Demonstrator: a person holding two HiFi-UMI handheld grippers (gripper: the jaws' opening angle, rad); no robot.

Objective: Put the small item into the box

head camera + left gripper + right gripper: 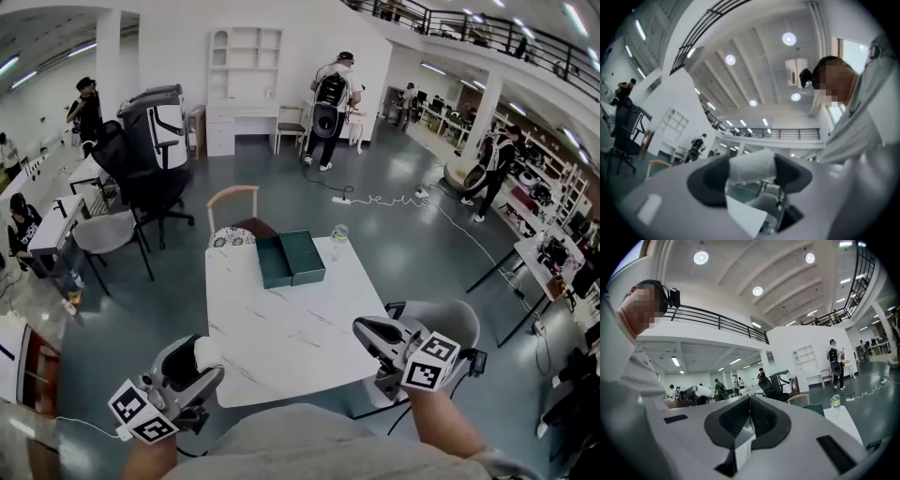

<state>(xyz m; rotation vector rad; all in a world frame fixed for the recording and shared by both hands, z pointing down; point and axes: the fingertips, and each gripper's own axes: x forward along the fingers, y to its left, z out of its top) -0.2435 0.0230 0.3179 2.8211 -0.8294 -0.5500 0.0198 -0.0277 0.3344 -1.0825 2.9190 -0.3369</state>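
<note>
Here, left hand-held gripper [753,172]: clamped on the small white item [752,164].
Right hand-held gripper [750,402]: jaws closed together.
Box [291,259]: open, far on the surface [281,337].

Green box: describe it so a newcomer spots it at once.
Find the white marble table in the hall, then its far edge by the wooden chair. The box lies open as two flat dark green halves; its neighbour, a clear bottle, stands upright to its right.

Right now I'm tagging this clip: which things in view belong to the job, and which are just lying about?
Job: white item in the left claw; open green box; table.
Lying about: water bottle; wooden chair; office chair.
</note>
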